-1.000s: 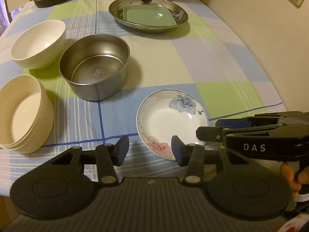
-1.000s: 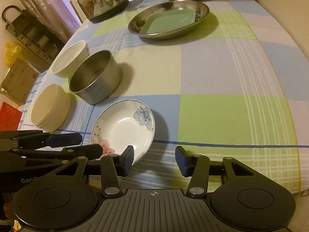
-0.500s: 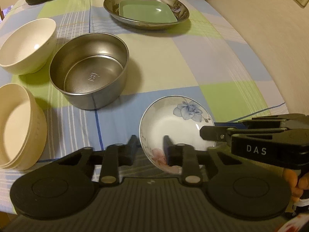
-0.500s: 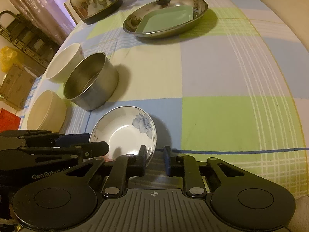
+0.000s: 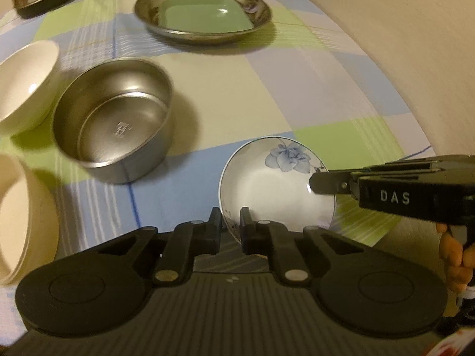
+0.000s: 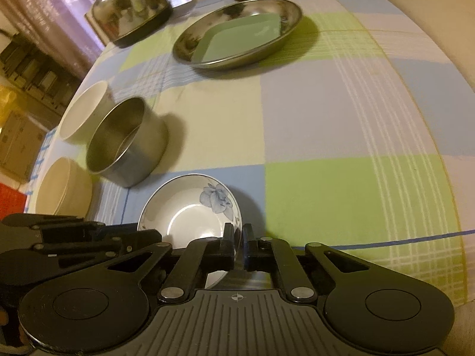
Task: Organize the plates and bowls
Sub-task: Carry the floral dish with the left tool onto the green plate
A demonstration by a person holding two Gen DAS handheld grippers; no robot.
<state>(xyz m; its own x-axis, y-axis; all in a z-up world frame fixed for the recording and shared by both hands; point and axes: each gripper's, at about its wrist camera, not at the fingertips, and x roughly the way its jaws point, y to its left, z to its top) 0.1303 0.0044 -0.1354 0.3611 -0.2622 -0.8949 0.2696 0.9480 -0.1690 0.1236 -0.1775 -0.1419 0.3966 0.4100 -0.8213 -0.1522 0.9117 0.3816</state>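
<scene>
A white floral dish (image 5: 279, 184) with a blue flower on its inner wall is seen tilted near the table's front edge. A steel bowl (image 5: 114, 120) is placed upright to its left, an upright white bowl (image 5: 25, 81) beside that, and stacked cream bowls (image 5: 20, 216) at the left edge. A green square plate (image 5: 204, 14) is nested in a steel plate (image 5: 261, 6) toward the far edge.
</scene>
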